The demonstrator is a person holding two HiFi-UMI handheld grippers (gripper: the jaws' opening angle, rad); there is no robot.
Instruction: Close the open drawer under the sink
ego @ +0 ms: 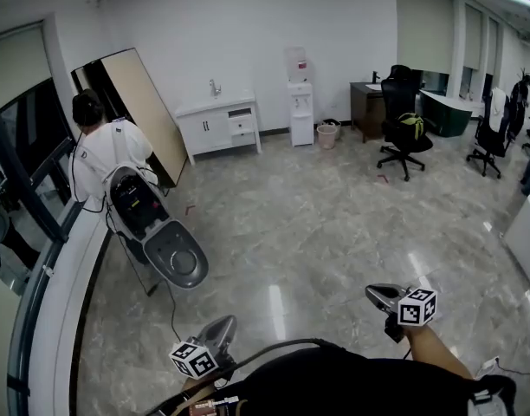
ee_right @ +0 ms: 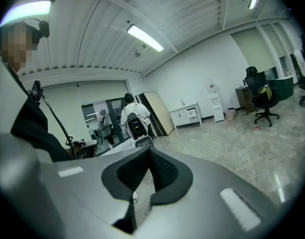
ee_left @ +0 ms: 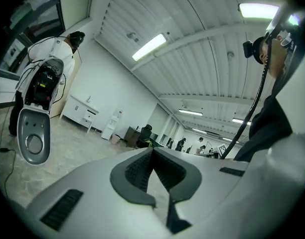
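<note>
The white sink cabinet (ego: 215, 126) stands against the far wall, with a tap on top. Its upper right drawer (ego: 241, 113) looks pulled out a little. The same cabinet shows small in the left gripper view (ee_left: 81, 111) and in the right gripper view (ee_right: 188, 115). Both grippers are far from it, at the bottom of the head view. My left gripper (ego: 216, 331) is shut with nothing in it, its tips meeting (ee_left: 152, 151). My right gripper (ego: 383, 296) is likewise shut and empty (ee_right: 150, 151).
A person in a white shirt (ego: 99, 150) stands at the left with an open grey device (ego: 157, 228) and a trailing cable. A large board (ego: 148, 111) leans beside the cabinet. A water dispenser (ego: 300, 102), a bin (ego: 326, 134) and office chairs (ego: 402, 128) stand further right.
</note>
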